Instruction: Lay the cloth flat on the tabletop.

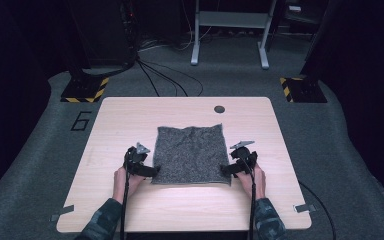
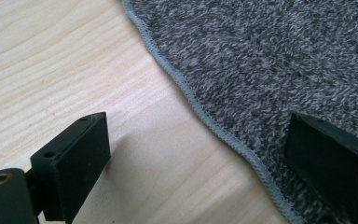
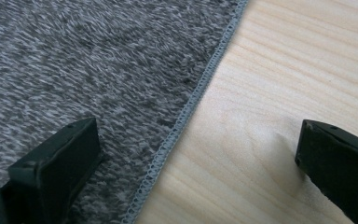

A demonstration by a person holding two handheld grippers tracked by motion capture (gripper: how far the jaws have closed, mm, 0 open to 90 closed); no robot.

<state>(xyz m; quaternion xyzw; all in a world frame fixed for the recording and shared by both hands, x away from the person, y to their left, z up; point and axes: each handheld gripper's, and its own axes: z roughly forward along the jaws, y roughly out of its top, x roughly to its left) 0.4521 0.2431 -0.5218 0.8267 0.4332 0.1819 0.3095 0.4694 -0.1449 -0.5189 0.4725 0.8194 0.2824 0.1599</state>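
Observation:
A grey speckled cloth (image 1: 191, 154) lies flat in the middle of the wooden table (image 1: 130, 115). My left gripper (image 1: 150, 170) sits at the cloth's near left corner and is open: one jaw rests over the cloth (image 2: 261, 60), the other over bare wood, and the stitched hem (image 2: 200, 109) runs between them. At the near right corner my right gripper (image 1: 228, 170) is open in the same way, straddling the hem (image 3: 186, 109) of the cloth (image 3: 74, 60). Neither holds anything.
A small dark round hole (image 1: 219, 109) sits near the table's far edge. Tape tabs (image 1: 61, 213) mark the near corners. Beyond the table are cables (image 1: 165, 75), a white frame (image 1: 230, 30) and striped stand bases (image 1: 85, 90) on the grey floor.

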